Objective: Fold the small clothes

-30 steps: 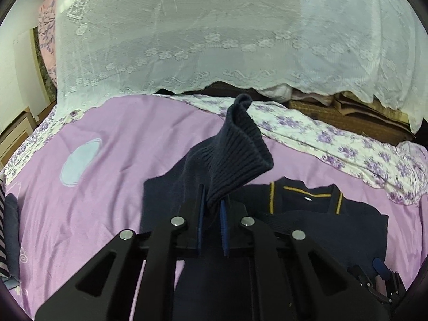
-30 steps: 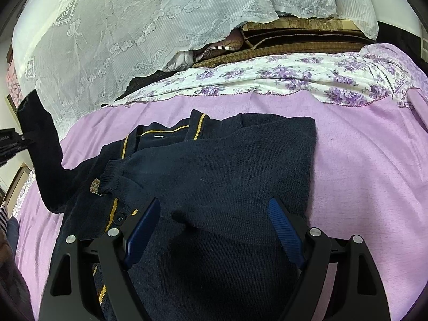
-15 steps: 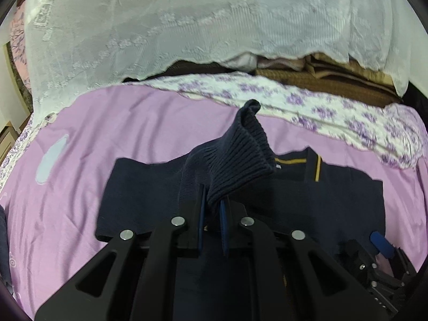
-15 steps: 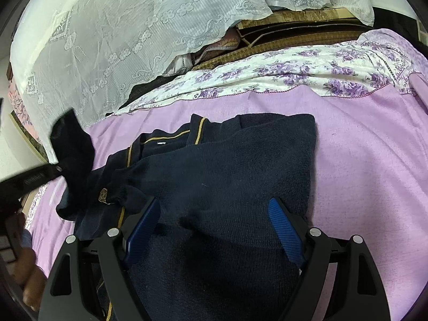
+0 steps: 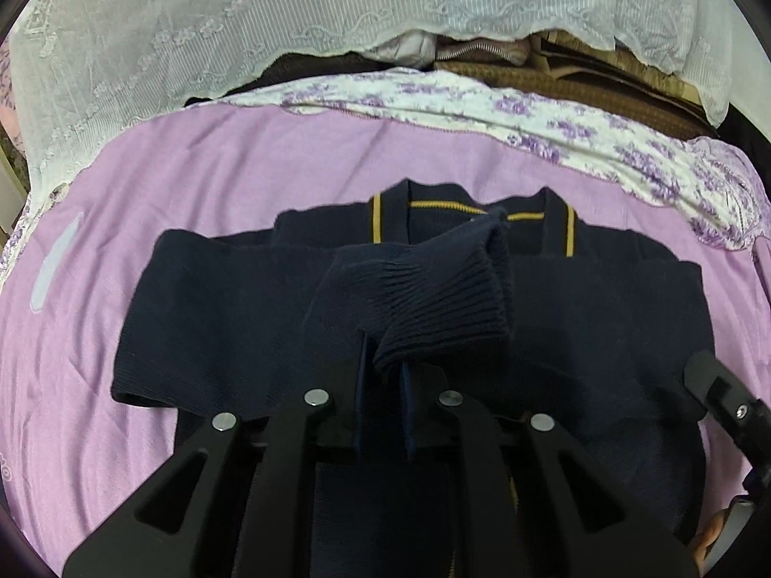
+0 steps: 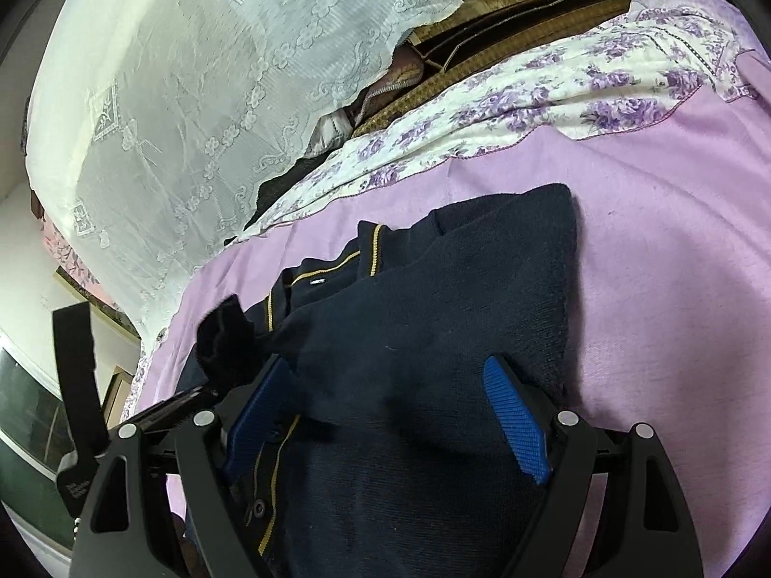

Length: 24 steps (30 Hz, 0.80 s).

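Observation:
A navy knit cardigan [image 5: 602, 327] with yellow trim at the collar lies on the purple bedsheet [image 5: 192, 183]. My left gripper [image 5: 383, 361] is shut on the ribbed cuff of its left sleeve [image 5: 433, 298] and holds it over the middle of the cardigan's chest. In the right wrist view the cardigan [image 6: 433, 318] has its other sleeve folded across the body. My right gripper [image 6: 385, 414] is open and empty, hovering over the lower part of the cardigan. The held cuff [image 6: 224, 332] shows at the left there.
A white lace cloth [image 5: 289, 14] hangs over stacked items at the back. A floral quilt edge [image 5: 554, 115] runs along the far side of the bed. Purple sheet lies to the left and right of the cardigan [image 6: 674, 250].
My left gripper has carried the sleeve cuff rightward, from beside the cardigan's left edge to over its chest. The sleeve now lies folded across the body. My right gripper stayed open, shifting slightly.

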Available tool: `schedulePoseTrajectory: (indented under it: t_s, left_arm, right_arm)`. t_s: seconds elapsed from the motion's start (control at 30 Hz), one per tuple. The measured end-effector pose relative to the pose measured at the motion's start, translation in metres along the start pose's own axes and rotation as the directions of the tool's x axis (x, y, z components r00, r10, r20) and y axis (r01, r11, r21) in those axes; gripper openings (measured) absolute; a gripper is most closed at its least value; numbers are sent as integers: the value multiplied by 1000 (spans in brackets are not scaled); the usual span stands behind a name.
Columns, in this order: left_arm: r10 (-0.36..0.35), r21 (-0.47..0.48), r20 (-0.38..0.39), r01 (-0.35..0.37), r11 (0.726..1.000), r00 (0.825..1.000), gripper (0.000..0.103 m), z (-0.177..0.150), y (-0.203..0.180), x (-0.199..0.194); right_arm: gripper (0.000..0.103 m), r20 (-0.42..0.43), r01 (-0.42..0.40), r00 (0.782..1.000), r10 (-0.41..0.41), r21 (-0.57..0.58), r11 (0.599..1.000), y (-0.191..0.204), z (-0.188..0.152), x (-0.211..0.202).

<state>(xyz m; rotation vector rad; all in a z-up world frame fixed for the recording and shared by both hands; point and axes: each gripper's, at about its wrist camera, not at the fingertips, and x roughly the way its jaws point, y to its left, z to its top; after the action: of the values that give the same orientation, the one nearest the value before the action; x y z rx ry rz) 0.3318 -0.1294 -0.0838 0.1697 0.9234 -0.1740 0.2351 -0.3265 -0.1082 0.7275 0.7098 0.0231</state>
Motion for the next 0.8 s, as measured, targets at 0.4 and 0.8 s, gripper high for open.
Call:
schedulePoseTrajectory:
  t_s: [0.4, 0.8]
  left_arm:
    - [2, -8, 38, -1, 1000, 999, 57, -4, 15, -18]
    - [212, -128, 90, -200, 971, 973, 71, -28, 131, -24]
  right_arm:
    - [74, 0, -36, 999, 36, 33, 999, -2, 2, -4]
    - [72, -137, -199, 970, 200, 20, 980, 37, 2, 3]
